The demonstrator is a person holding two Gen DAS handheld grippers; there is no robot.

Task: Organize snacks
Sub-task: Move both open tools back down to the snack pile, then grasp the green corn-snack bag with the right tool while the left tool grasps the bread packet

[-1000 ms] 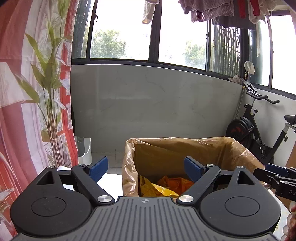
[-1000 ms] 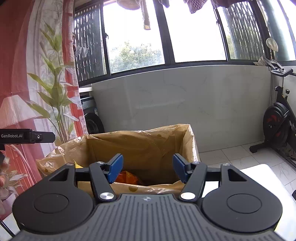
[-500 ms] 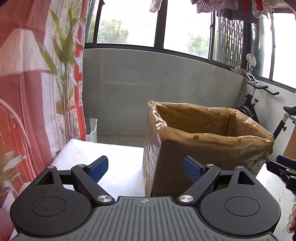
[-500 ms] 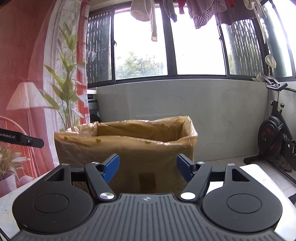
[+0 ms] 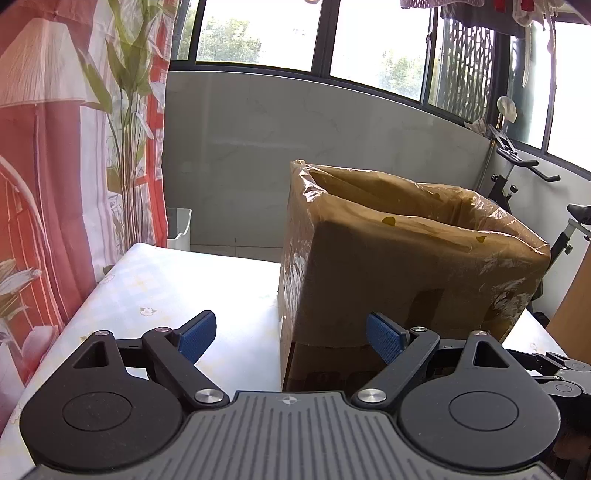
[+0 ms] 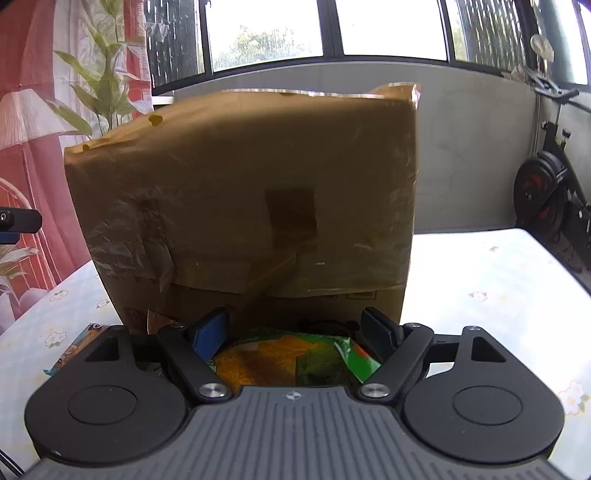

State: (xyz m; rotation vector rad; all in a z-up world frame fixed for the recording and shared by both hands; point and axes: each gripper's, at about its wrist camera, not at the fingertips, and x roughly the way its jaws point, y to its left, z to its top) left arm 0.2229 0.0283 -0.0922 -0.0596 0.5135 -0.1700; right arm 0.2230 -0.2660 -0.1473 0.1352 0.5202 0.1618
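Daylight pours through a band of dark-framed windows (image 5: 373, 40) running above a pale grey half-wall (image 5: 295, 122), with green trees visible outside. Laundry (image 5: 491, 7) hangs along the top of the glass at right, beside a perforated metal screen (image 5: 467, 70). A red-and-white curtain (image 5: 44, 155), printed with a lamp and leafy stalks, fills the left side. An exercise bike (image 6: 550, 195) stands against the wall at right, on a light tiled floor (image 5: 229, 249). A small white bin (image 5: 179, 229) sits in the corner by the curtain. In the foreground, a table (image 6: 495, 280) carries a pale cloth with a small flower print, brightly lit.
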